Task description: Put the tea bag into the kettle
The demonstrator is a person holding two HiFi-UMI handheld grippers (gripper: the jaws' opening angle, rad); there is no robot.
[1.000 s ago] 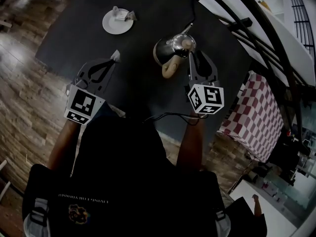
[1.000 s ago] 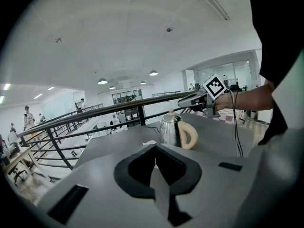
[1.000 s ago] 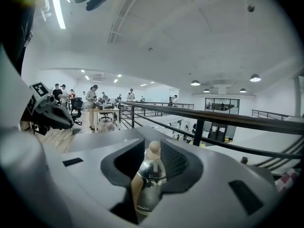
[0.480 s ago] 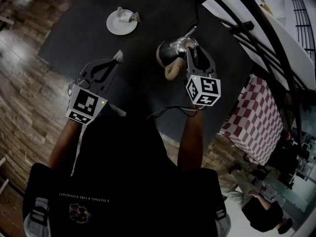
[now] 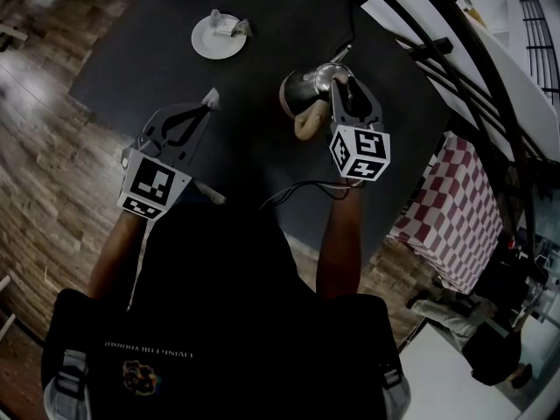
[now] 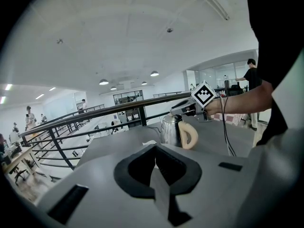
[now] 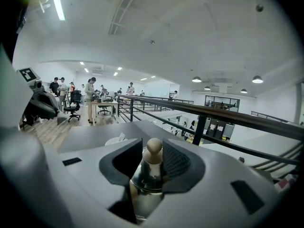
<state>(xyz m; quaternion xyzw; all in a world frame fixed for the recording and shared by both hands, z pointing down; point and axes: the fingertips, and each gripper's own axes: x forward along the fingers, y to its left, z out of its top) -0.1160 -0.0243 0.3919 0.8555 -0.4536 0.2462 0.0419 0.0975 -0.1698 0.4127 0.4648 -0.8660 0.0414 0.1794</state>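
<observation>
- Pinching the tea bag (image 5: 209, 99) at their tips, the left gripper (image 5: 203, 105) jaws are closed on it above the table (image 5: 262, 24). It is light, soft paper, likely to tear if tugged.
- Right gripper (image 5: 344, 84) jaws have just been opening and stand wide either side of the lid knob (image 7: 153, 150) of the kettle (image 5: 300, 90), not pressing it.
- Knob looks like the surest hold; the polished steel would probably slip.

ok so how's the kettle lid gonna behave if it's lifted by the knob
The knob is a small smooth ball, so a pinch could slip off it. The lid looks like shiny metal, probably stiff and light. If it fits tightly, the kettle may lift too.
</observation>
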